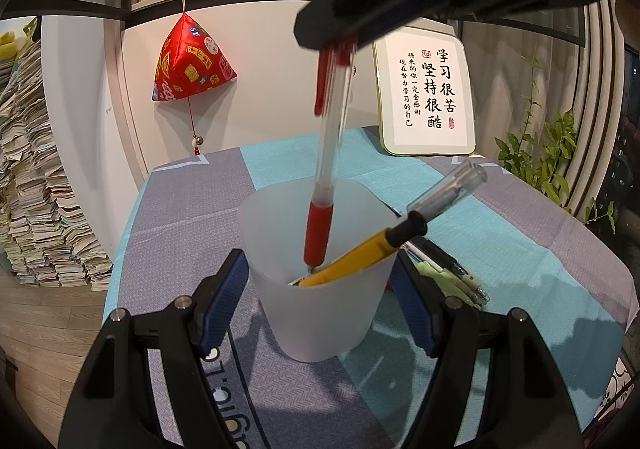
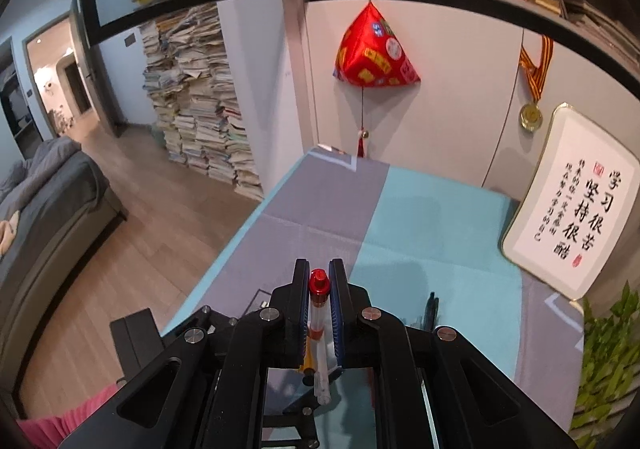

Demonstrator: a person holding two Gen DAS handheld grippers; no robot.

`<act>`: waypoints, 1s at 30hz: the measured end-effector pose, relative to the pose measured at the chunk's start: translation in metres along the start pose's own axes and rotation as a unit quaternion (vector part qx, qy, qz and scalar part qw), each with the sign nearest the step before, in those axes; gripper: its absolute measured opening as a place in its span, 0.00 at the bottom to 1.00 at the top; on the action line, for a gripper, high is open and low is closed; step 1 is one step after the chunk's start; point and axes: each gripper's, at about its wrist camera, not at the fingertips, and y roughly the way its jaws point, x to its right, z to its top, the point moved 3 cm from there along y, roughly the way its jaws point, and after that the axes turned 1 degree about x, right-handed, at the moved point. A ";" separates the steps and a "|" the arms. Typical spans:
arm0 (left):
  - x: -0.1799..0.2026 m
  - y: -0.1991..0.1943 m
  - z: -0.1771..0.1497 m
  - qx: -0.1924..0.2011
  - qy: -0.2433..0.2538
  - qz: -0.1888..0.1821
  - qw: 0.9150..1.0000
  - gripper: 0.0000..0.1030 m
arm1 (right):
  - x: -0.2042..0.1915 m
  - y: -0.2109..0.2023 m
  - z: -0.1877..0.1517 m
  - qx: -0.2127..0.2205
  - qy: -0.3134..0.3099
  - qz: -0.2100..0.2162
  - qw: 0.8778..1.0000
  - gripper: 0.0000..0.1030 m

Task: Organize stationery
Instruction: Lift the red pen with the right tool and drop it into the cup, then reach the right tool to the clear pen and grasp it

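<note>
A frosted white cup point(image 1: 320, 313) stands on the table between the fingers of my left gripper point(image 1: 320, 301), which is shut on its sides. A yellow and black pen point(image 1: 360, 253) and a clear-capped pen point(image 1: 448, 189) lean inside it. My right gripper point(image 1: 340, 45) hangs above the cup, shut on the top end of a red pen point(image 1: 320, 225) whose tip is down inside the cup. In the right wrist view the red pen point(image 2: 319, 301) sits upright between the shut pads of the right gripper point(image 2: 319, 289).
Several loose pens point(image 1: 448, 269) lie on the blue and grey tablecloth point(image 1: 520, 249) right of the cup. A framed calligraphy board point(image 1: 426, 93) leans at the table's back. A plant point(image 1: 548, 161) is at the right, paper stacks point(image 1: 36, 189) at the left.
</note>
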 end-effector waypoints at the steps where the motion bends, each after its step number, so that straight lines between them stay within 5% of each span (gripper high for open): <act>1: 0.000 0.000 0.000 0.000 0.000 0.000 1.000 0.69 | 0.001 0.001 -0.001 -0.002 0.001 0.000 1.000 0.10; 19: 0.001 0.002 -0.002 -0.004 0.000 -0.001 1.000 0.69 | 0.013 0.002 -0.011 -0.021 0.020 0.003 1.000 0.10; 30: 0.002 0.003 -0.002 -0.004 0.000 0.000 1.000 0.69 | 0.061 0.001 -0.024 -0.036 0.066 -0.051 0.996 0.10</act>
